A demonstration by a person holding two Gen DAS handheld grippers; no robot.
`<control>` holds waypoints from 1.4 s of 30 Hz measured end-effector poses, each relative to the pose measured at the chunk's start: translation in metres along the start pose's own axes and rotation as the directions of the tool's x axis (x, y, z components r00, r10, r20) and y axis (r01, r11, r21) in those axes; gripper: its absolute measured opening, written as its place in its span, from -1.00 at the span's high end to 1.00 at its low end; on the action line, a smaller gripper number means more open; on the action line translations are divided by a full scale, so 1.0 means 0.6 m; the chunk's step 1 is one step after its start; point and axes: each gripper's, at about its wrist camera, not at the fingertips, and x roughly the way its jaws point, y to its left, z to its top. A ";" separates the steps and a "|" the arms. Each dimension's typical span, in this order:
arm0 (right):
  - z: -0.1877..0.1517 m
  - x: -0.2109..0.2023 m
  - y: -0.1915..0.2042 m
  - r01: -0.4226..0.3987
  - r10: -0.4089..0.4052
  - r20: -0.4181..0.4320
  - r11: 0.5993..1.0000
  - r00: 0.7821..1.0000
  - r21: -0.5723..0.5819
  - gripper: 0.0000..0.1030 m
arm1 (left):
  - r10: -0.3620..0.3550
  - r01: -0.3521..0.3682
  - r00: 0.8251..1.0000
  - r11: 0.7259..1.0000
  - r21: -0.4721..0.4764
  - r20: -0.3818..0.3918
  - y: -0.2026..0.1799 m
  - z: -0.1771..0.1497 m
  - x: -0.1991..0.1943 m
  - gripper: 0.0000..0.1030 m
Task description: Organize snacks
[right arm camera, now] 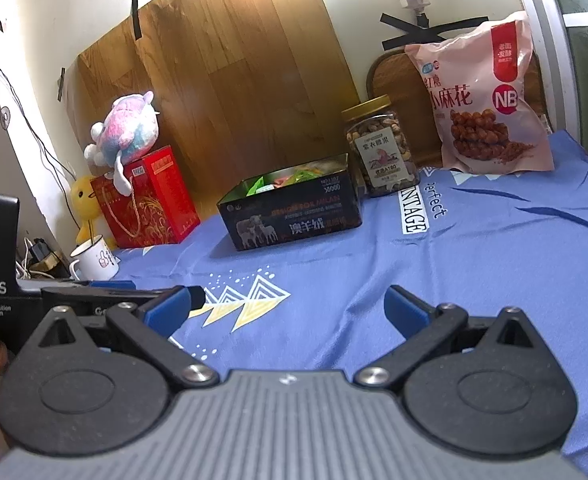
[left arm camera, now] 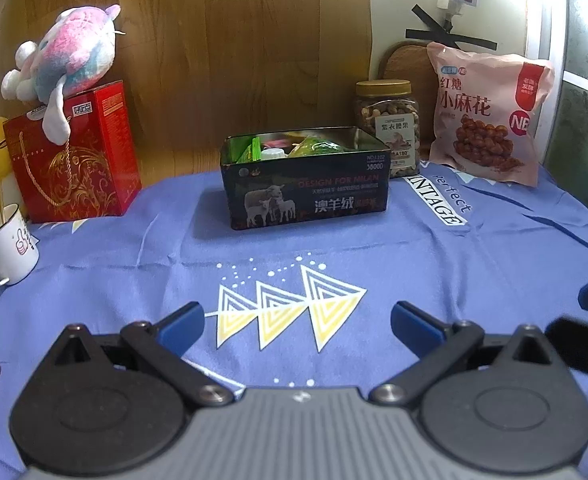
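Blue cloth (left arm camera: 373,248) with yellow triangles covers the tabletop in the left wrist view. The left tool (left arm camera: 297,320) hangs above it with its blue fingers (left arm camera: 184,322) spread wide and nothing between them. Straight ahead, well apart from the tool, sits a black tin (left arm camera: 305,188) — open on top, with green snack packets (left arm camera: 313,146) inside. Just beside its right rear corner stands a jar of nuts (left arm camera: 387,128), and further right a pink snack bag (left arm camera: 489,116) leans upright. At the left are a red gift box (left arm camera: 74,156) with a plush toy (left arm camera: 70,60) on top and a white mug (left arm camera: 8,246).

In the right wrist view the right tool (right arm camera: 290,308) is also spread and empty above the cloth (right arm camera: 473,260). The tin (right arm camera: 294,210) lies ahead and to the left — the jar (right arm camera: 381,148) and pink bag (right arm camera: 485,100) behind it to the right. The left tool's fingers (right arm camera: 114,285) show at the left edge.
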 end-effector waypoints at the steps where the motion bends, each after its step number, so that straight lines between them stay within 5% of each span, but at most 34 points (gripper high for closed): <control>1: -0.002 -0.002 0.001 0.003 -0.003 0.001 1.000 1.000 -0.001 -1.00 | -0.002 0.002 1.000 1.000 0.002 0.000 -0.002 0.001 0.002 -1.00; 27: -0.052 -0.018 -0.033 0.115 -0.114 -0.031 0.993 0.993 0.033 -1.00 | -0.008 0.008 0.999 1.000 0.008 -0.033 -0.037 0.008 0.026 -1.00; 42: -0.067 -0.018 -0.037 0.091 -0.090 -0.036 0.995 0.995 0.046 -1.00 | 0.006 -0.005 0.999 1.000 0.014 -0.042 -0.038 0.001 0.018 -1.00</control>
